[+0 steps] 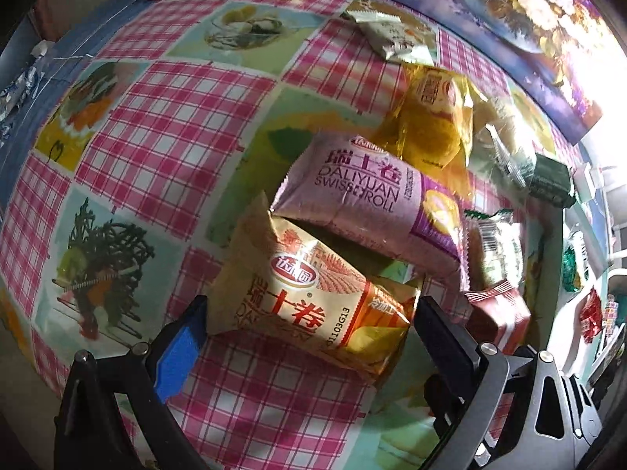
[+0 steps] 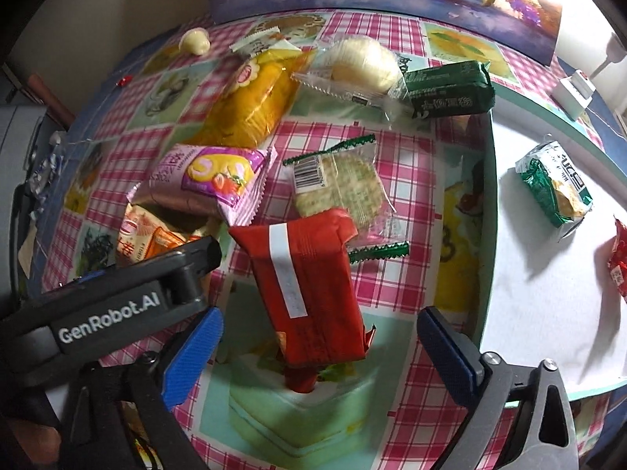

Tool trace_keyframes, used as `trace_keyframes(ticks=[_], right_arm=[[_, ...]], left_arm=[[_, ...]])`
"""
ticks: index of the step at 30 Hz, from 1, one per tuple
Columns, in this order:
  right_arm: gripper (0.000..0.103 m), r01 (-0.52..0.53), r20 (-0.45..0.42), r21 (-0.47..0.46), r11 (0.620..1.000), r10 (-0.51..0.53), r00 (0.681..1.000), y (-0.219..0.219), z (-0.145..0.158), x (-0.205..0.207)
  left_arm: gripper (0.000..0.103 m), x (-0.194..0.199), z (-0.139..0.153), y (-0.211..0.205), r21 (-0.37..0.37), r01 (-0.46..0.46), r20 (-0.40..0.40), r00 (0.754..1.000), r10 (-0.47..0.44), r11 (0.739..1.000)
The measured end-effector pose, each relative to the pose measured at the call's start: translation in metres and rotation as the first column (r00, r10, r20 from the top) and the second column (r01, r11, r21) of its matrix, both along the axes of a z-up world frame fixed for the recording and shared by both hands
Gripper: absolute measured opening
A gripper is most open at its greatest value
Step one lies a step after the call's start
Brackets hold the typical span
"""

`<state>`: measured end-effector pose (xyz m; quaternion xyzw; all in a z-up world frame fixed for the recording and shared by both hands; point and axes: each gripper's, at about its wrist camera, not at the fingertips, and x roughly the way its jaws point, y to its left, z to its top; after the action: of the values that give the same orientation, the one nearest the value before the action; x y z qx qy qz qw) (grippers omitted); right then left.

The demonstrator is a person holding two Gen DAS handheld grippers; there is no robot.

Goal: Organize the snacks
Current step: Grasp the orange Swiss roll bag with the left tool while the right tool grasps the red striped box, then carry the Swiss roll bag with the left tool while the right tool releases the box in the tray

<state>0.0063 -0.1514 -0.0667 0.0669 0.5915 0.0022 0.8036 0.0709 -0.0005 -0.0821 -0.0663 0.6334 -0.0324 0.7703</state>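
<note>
Right wrist view: right gripper (image 2: 317,348) fingers wide around red snack packet (image 2: 309,293); white tray (image 2: 548,274) rim right of it. Left gripper (image 1: 309,333) fingers wide astride orange Swiss roll packet (image 1: 309,305).

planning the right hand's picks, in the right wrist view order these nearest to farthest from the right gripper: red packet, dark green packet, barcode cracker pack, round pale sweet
1. red packet, between the open fingers of the right gripper
2. barcode cracker pack, just beyond the red packet
3. dark green packet, farther back, right
4. round pale sweet, far back left, near the cloth's edge
</note>
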Motion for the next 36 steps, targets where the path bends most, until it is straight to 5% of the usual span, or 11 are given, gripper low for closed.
trace_keyframes(ticks=[15, 21, 36], right_arm=[[0.055, 0.042, -0.008, 0.013, 0.999, -0.042, 0.999, -0.011, -0.004, -0.003], [0.049, 0.062, -0.002, 0.034, 0.997, -0.062, 0.998, -0.018, 0.0, -0.005], [0.042, 0.121, 0.075, 0.114, 0.986, -0.13, 0.989, -0.037, 0.022, -0.015]], left_arm=[[0.094, 0.008, -0.008, -0.011, 0.065, 0.038, 0.023, 0.999, -0.04, 0.997], [0.082, 0.002, 0.0, -0.005, 0.063, 0.041, 0.04, 0.998, -0.043, 0.997], [0.078, -0.005, 0.03, 0.013, 0.055, 0.015, 0.107, 0.994, -0.021, 0.998]])
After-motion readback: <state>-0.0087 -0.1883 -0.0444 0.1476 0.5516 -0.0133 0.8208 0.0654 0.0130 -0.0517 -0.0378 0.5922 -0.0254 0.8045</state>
